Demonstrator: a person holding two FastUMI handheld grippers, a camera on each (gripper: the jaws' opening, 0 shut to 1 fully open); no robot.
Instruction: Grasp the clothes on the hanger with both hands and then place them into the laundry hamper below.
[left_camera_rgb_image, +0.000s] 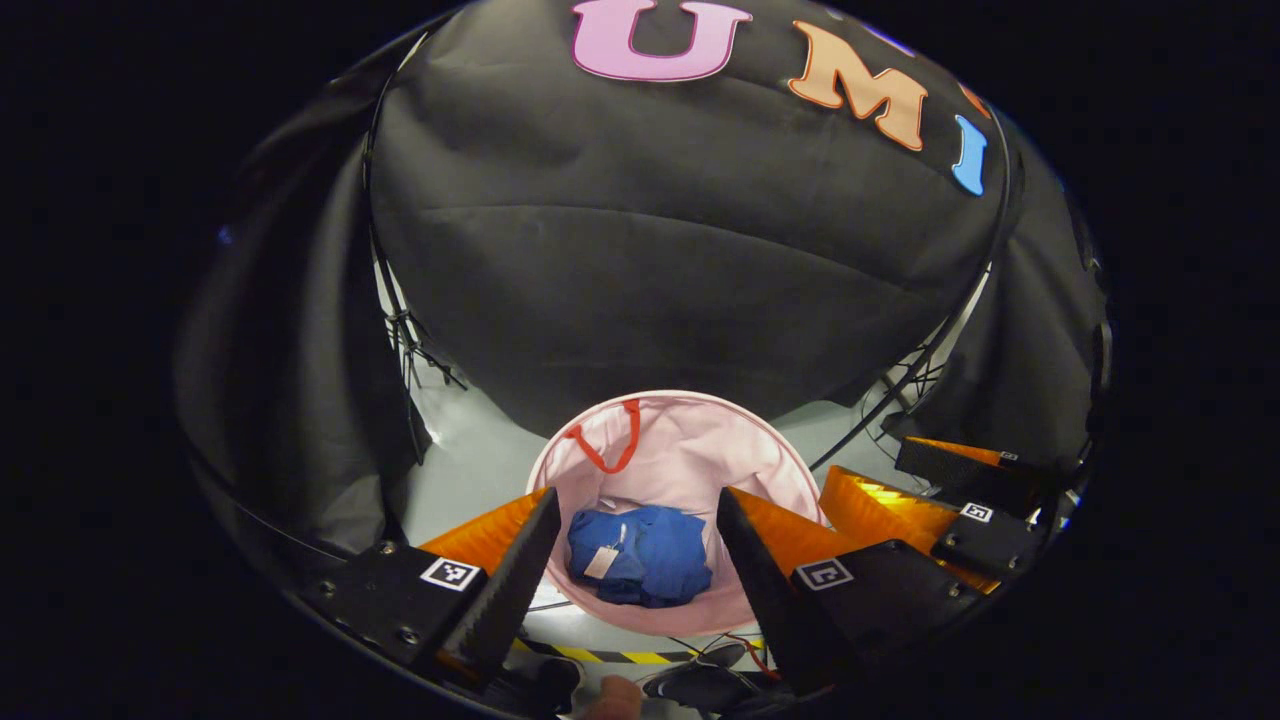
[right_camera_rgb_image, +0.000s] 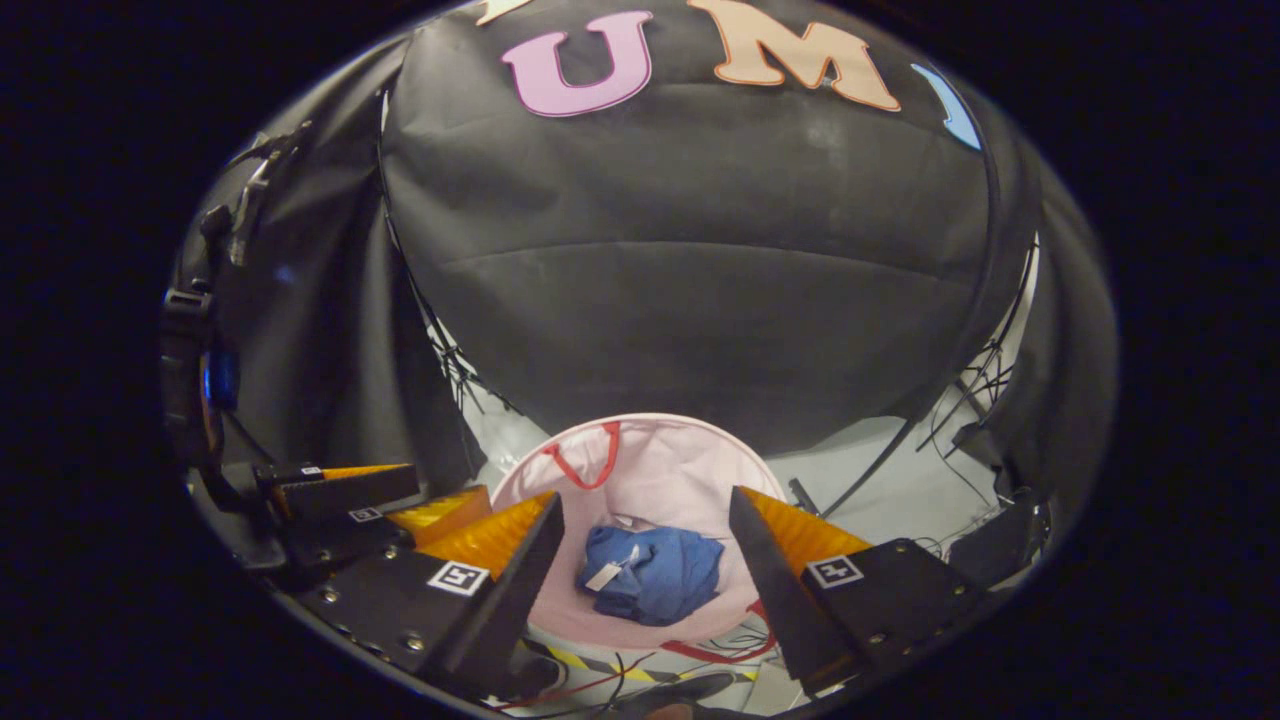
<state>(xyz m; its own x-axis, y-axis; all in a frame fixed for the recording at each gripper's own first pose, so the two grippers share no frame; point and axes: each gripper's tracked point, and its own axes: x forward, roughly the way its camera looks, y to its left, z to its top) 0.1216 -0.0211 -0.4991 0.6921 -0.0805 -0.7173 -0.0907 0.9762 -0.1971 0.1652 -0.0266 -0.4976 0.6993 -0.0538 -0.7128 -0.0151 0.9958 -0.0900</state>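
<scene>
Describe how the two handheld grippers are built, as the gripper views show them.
The left gripper has two wedge-shaped, tapering fingers with ribbed inner faces. Each finger sits on a black block fixed with screws, and each block carries a small square black-and-white marker. The right gripper is built alike, with a marker on each block. No sleeve is visible.
</scene>
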